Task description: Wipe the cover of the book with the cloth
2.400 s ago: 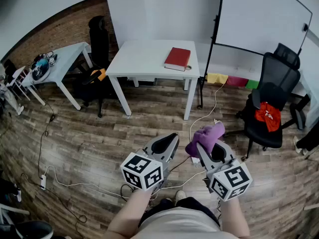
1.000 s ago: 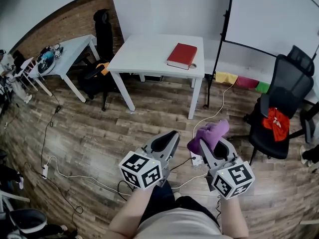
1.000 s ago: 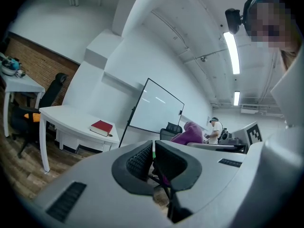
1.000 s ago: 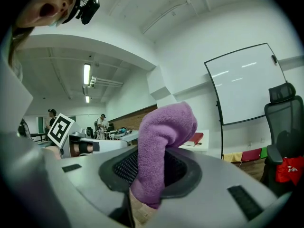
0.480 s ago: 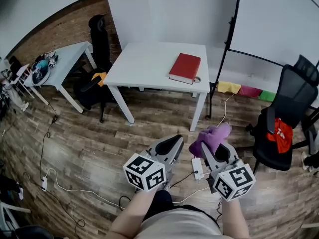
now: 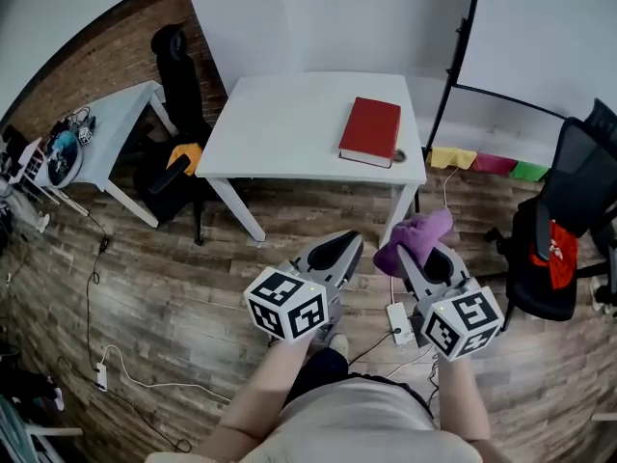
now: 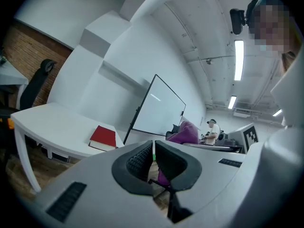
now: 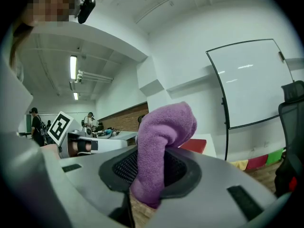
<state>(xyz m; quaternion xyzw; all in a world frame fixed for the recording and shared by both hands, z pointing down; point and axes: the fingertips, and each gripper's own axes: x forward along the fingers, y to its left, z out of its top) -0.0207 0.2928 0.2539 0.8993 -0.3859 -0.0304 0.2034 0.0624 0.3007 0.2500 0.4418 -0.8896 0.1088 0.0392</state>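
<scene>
**Operator:** Where do I stand?

**Spotter:** Your right gripper [image 6: 425, 255] is clamped on the purple cloth [image 6: 415, 231], which bulges in a loose wad above the jaws. Your left gripper [image 6: 336, 250] has its jaws drawn together on nothing. The red book [image 6: 371, 130] lies ahead of both grippers, well apart from them, on the white table [image 6: 280, 123], closer to your right gripper's side.

**Operator:** What could go wrong?

**Spotter:** If you come down tips first, I think the hard jaws may scrape the cover instead of the cloth. The book sits near the table's edge, so a sideways stroke could push it off unless your left gripper steadies it. Also mind the power strip [image 6: 397, 321] and cable on the floor beneath your right gripper as you step in.
</scene>
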